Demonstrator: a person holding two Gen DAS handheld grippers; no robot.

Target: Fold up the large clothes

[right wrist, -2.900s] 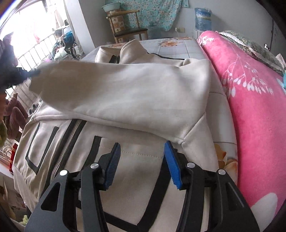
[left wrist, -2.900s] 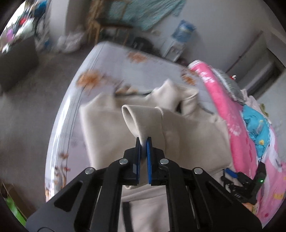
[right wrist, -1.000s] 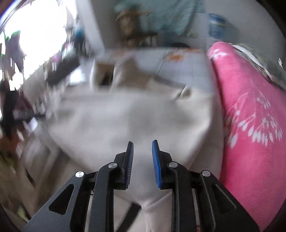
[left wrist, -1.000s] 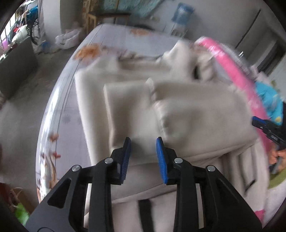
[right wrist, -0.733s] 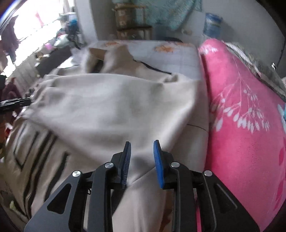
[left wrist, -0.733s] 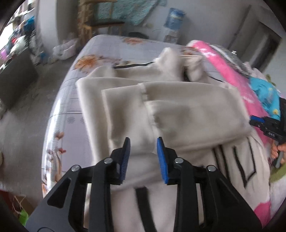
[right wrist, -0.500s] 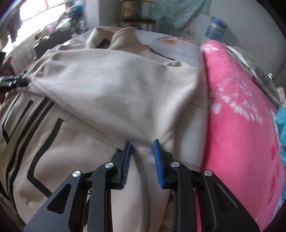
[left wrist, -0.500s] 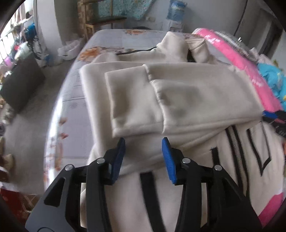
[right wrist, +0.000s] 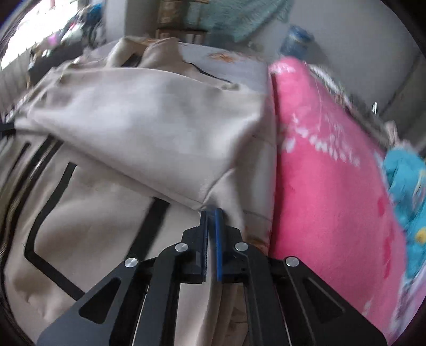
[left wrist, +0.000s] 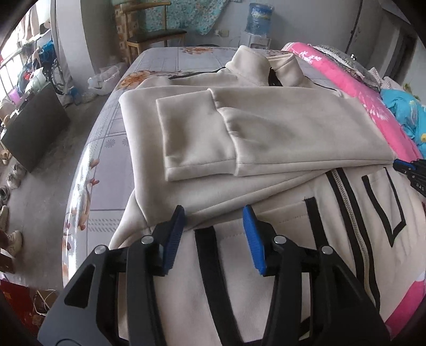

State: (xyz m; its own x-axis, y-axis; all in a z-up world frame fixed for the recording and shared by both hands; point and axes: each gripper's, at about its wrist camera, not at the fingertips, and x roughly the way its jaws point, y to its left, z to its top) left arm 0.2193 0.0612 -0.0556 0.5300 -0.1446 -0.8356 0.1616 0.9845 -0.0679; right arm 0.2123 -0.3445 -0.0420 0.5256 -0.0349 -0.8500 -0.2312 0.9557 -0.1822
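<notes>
A beige zip jacket [left wrist: 266, 127] with black stripes lies front up on the bed, both sleeves folded across its chest. My left gripper [left wrist: 213, 213] hovers over the jacket's left side below the folded sleeves. Its jaws are opening and nothing is pinched between them. My right gripper [right wrist: 211, 211] is at the jacket [right wrist: 133, 119] where the sleeve's fold meets the body on the right side. Its blue pads are shut on that corner of cloth. In the left wrist view the right gripper [left wrist: 410, 170] shows at the right edge.
A pink blanket [right wrist: 332, 173] lies along the jacket's right side, with a blue cloth [left wrist: 407, 111] beyond it. The floral bed sheet [left wrist: 106, 138] ends at the left, where shoes [left wrist: 10, 181] lie on the floor. A wooden chair [left wrist: 157, 34] and a water bottle [left wrist: 259, 16] stand behind the bed.
The left gripper let go of the sleeve cuff, which now lies across the chest, then drew back and widened. The right jaws closed at the sleeve's fold corner.
</notes>
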